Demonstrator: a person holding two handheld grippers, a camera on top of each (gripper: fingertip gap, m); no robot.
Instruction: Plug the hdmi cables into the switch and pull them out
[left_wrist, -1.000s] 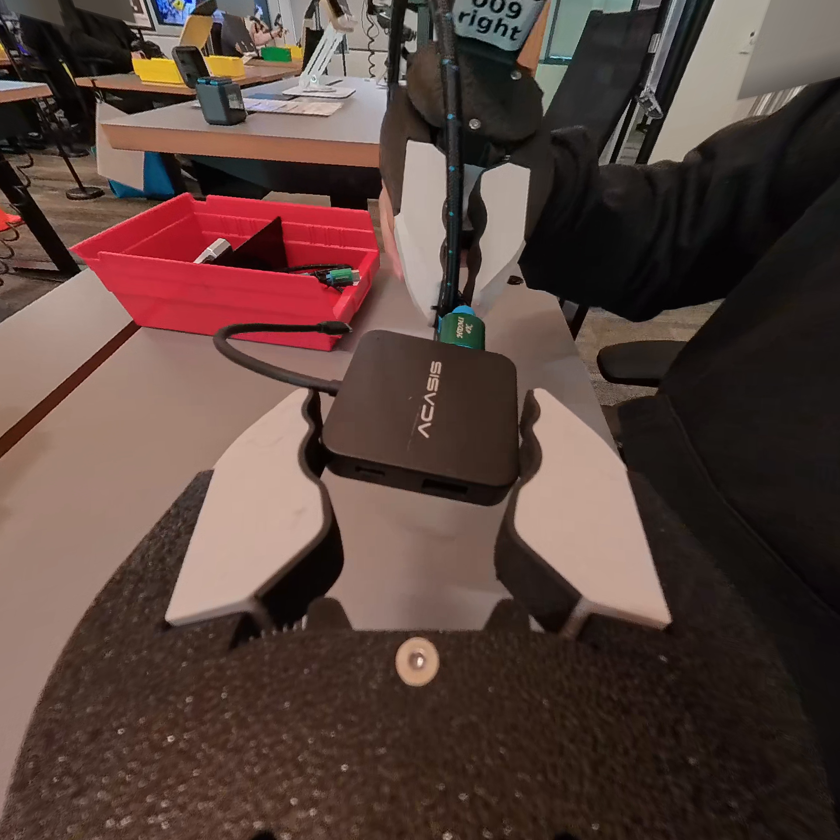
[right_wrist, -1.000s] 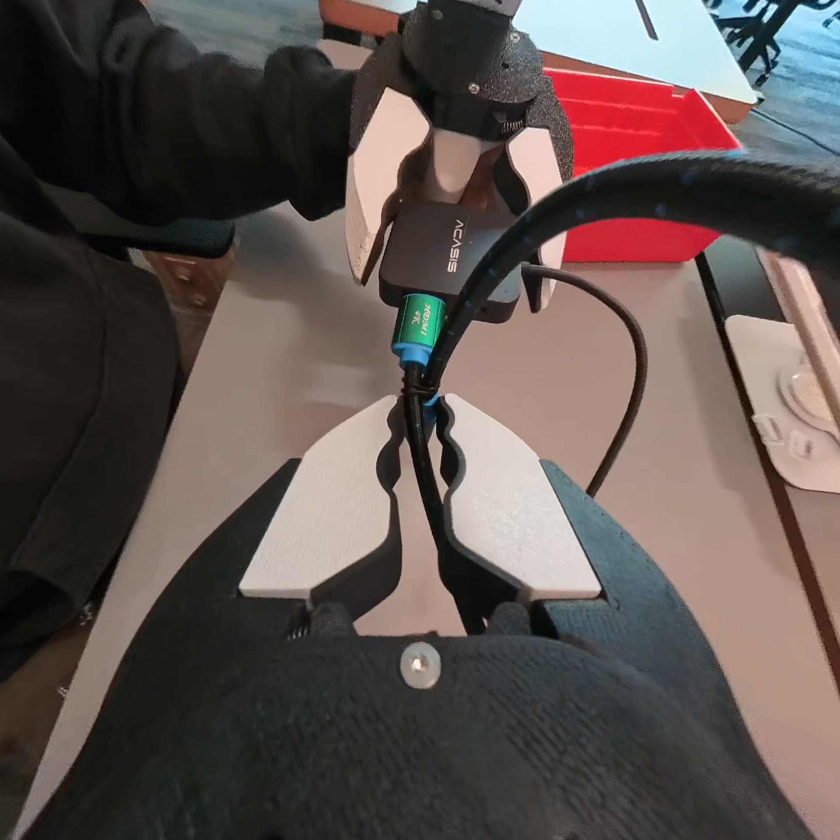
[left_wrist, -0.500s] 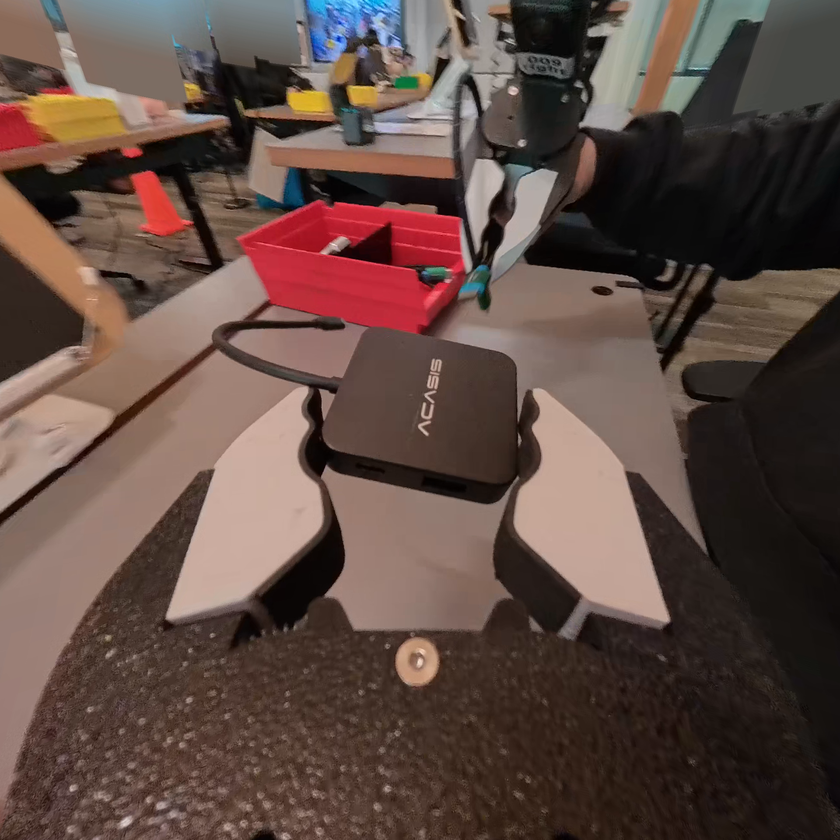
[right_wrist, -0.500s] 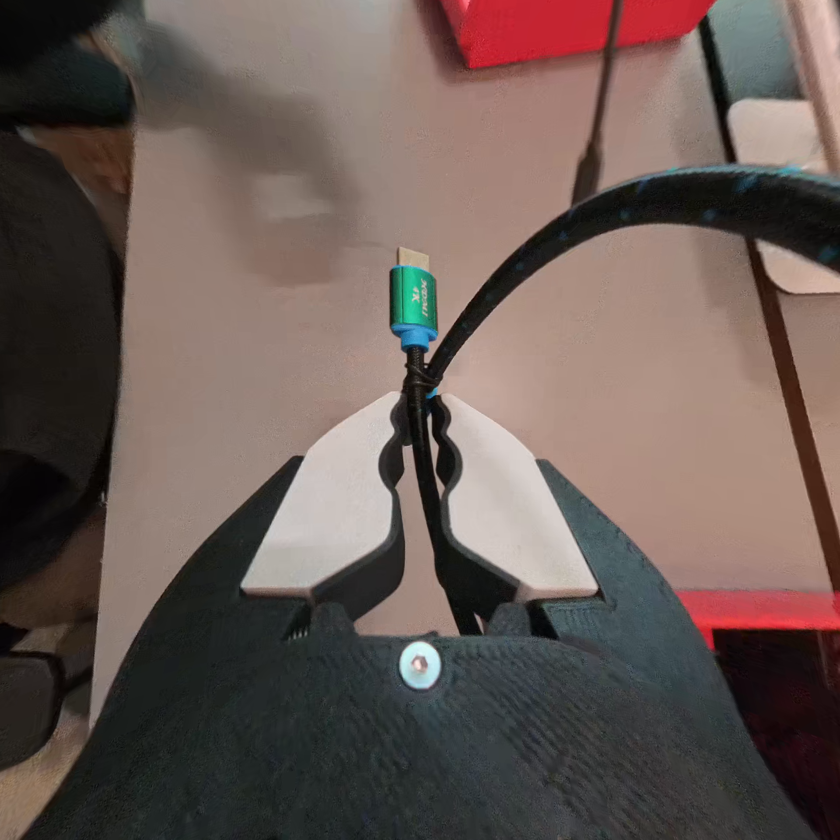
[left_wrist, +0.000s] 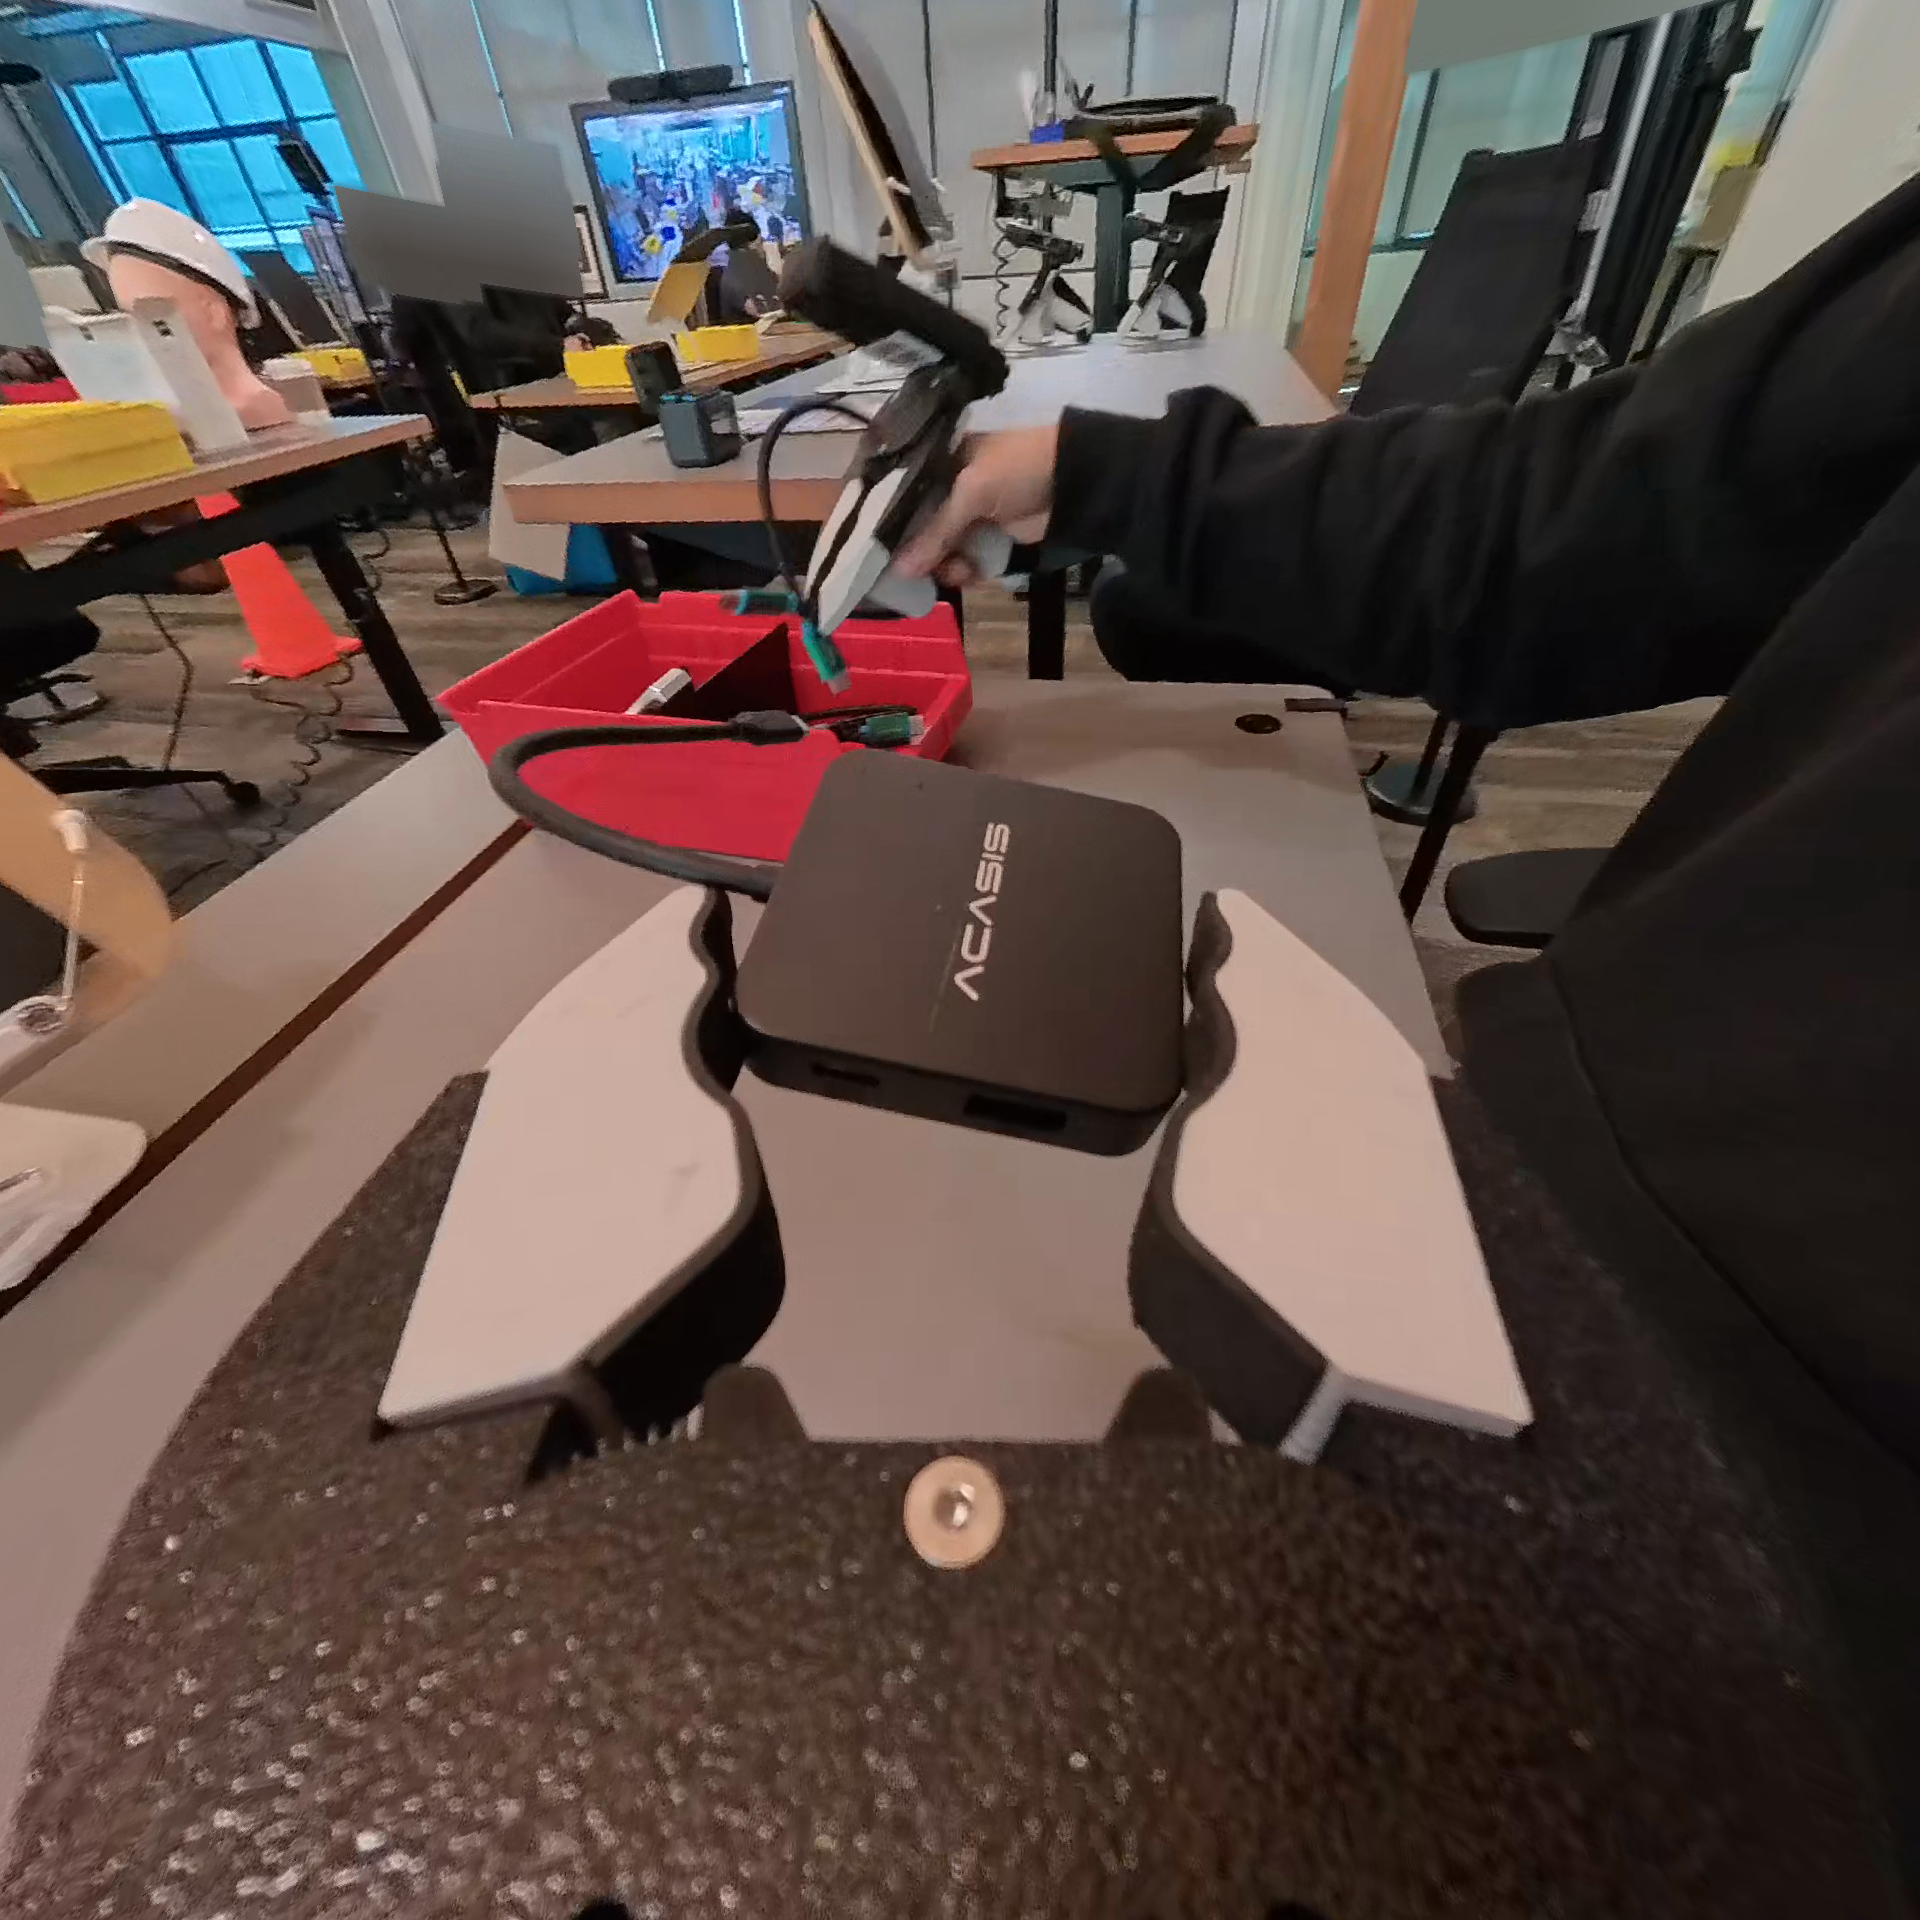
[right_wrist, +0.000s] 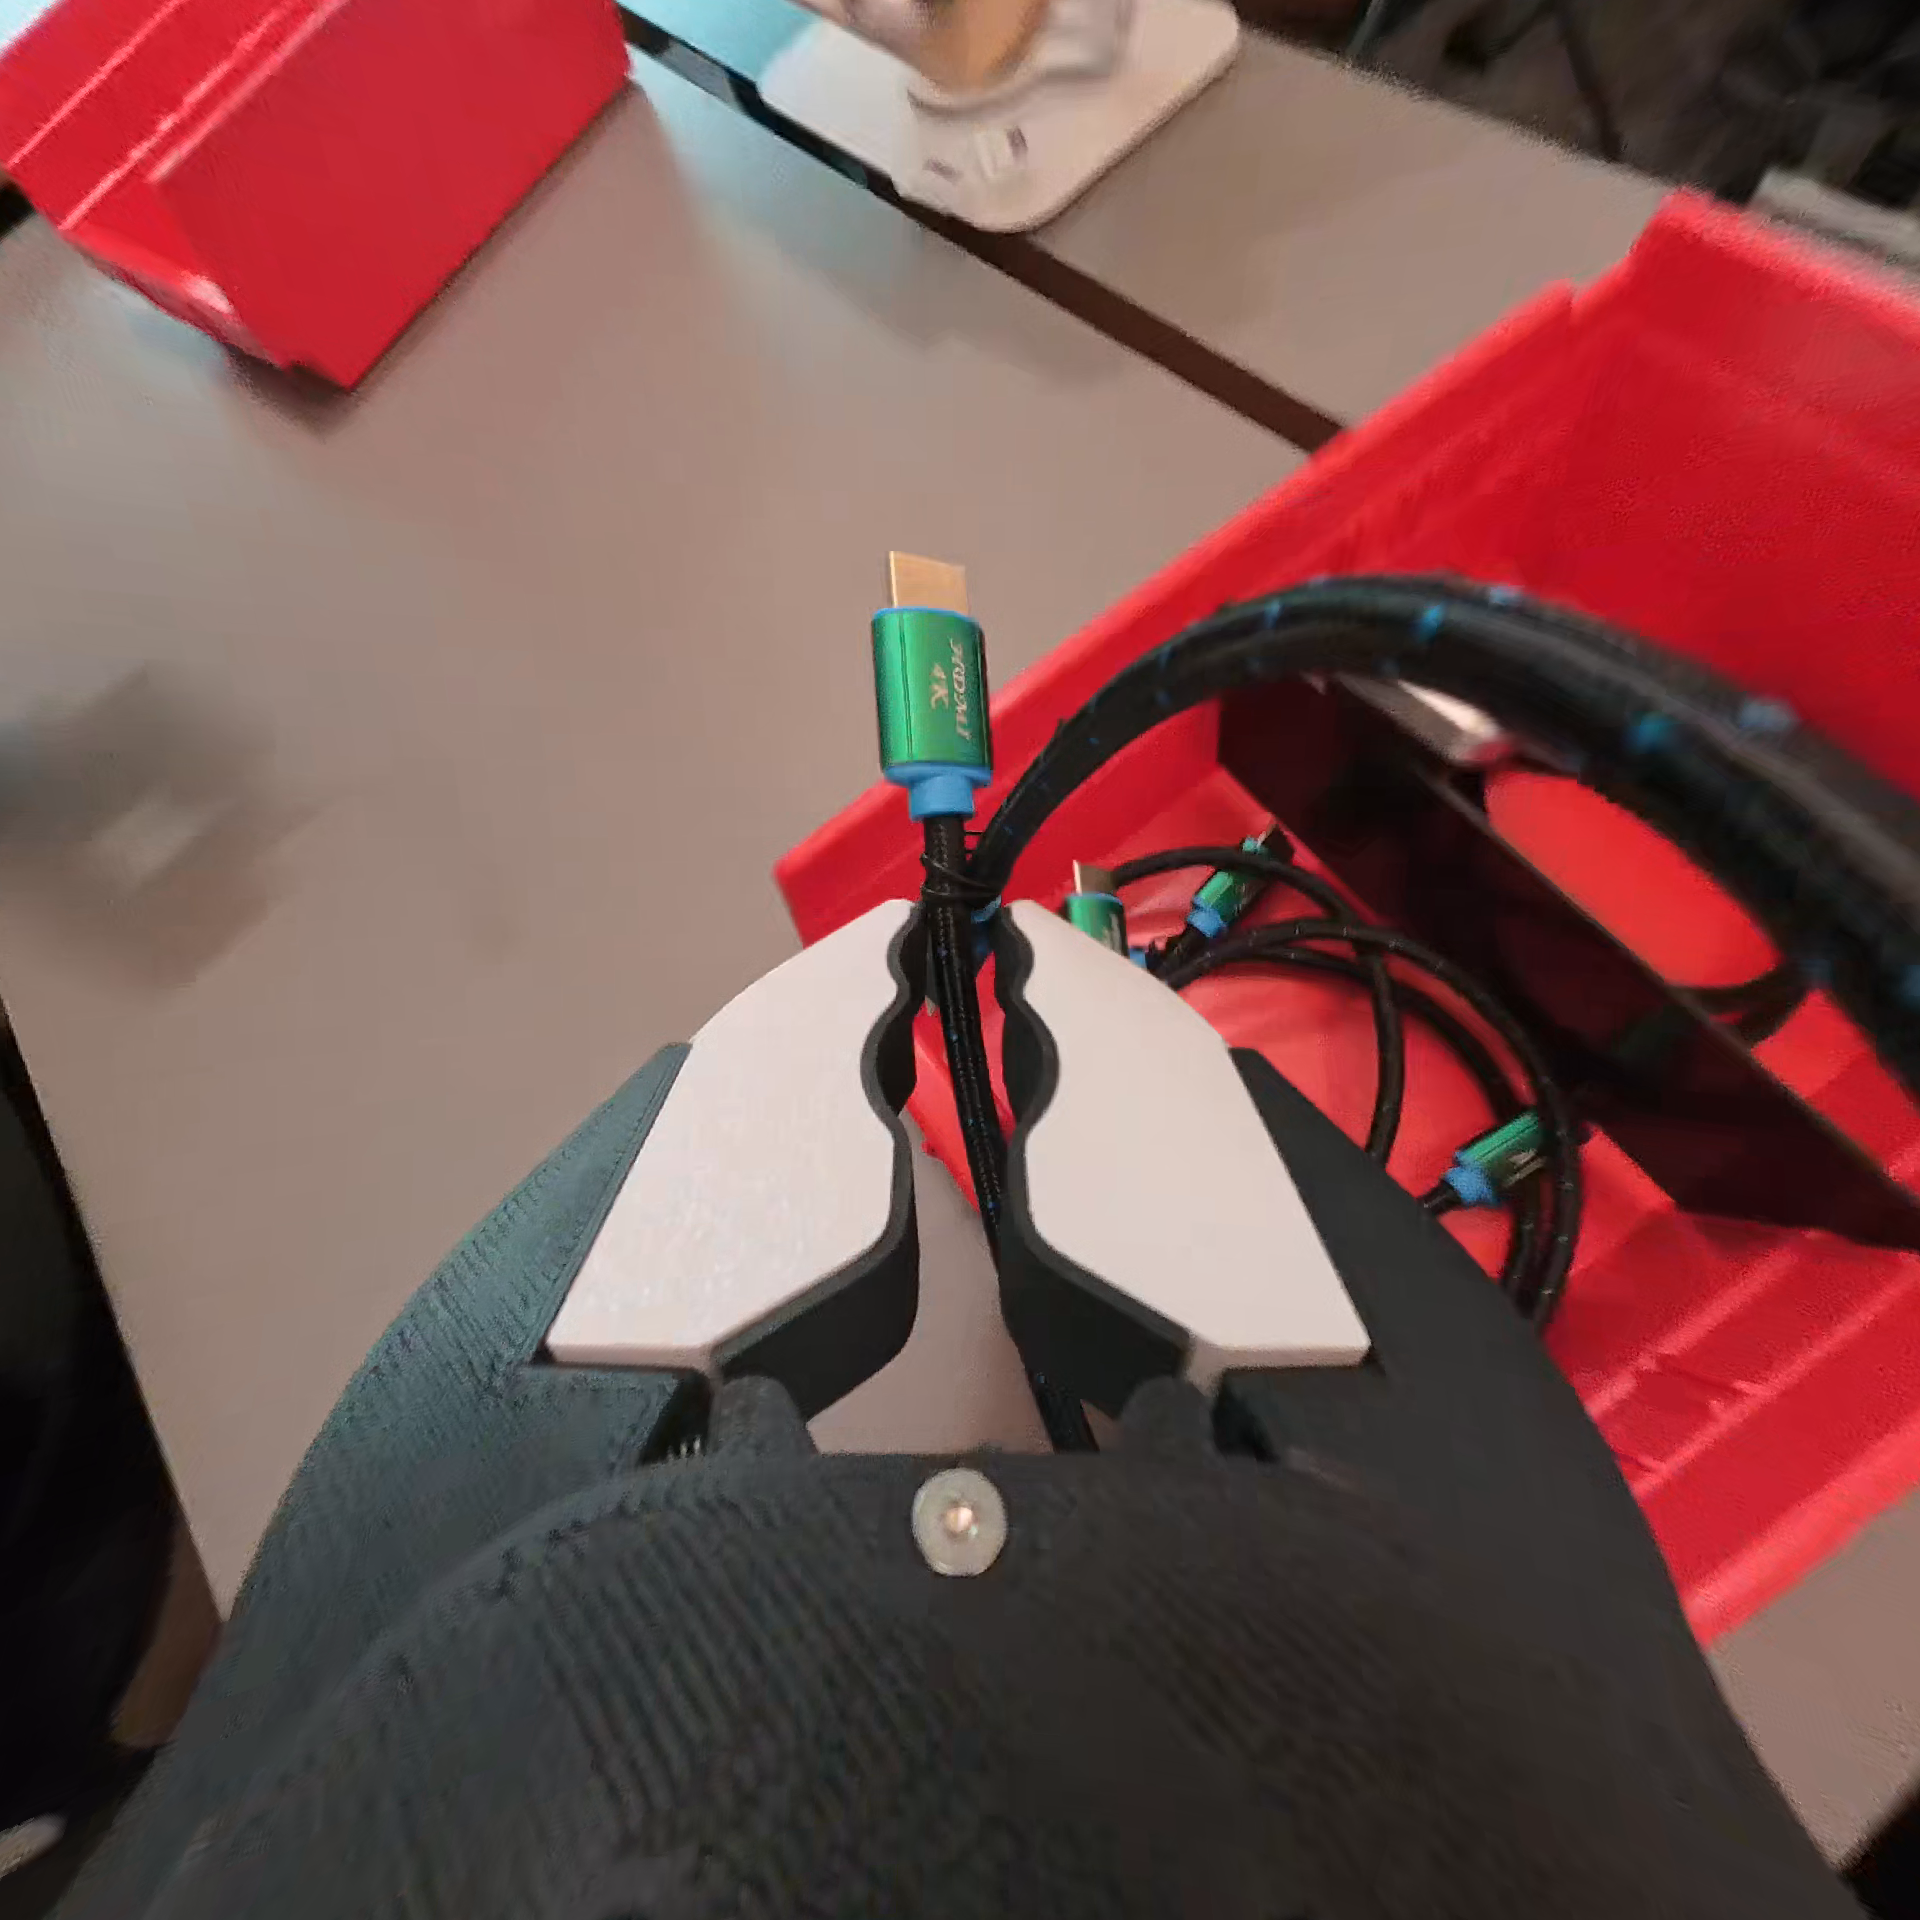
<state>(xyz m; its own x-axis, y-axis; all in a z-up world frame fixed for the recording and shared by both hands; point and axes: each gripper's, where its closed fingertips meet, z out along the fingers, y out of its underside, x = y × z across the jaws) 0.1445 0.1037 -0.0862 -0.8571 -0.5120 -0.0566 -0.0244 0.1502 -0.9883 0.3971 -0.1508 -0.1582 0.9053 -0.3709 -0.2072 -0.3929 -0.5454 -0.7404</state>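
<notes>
My left gripper (left_wrist: 956, 940) is shut on the black switch (left_wrist: 971, 935) and holds it by its sides above the grey table; no cable is plugged into the ports facing me. My right gripper (right_wrist: 956, 920) is shut on a black braided HDMI cable (right_wrist: 961, 1039) just behind its green plug (right_wrist: 930, 707), whose gold tip points away. It hangs over the near edge of the red bin (right_wrist: 1662, 499). In the left wrist view the right gripper (left_wrist: 831, 613) is above that bin (left_wrist: 665, 790), plug (left_wrist: 826, 660) hanging down.
Several more green-plugged cables (right_wrist: 1351, 997) lie coiled in the bin beside a black divider (right_wrist: 1558, 883). A second red bin (right_wrist: 312, 177) and a white stand base (right_wrist: 997, 114) sit farther off. The switch's own black lead (left_wrist: 582, 800) curls left. Desks stand behind.
The right gripper pulled the green plug out of the switch and carried it away to above the red bin. The left gripper still holds the switch, raised and tilted.
</notes>
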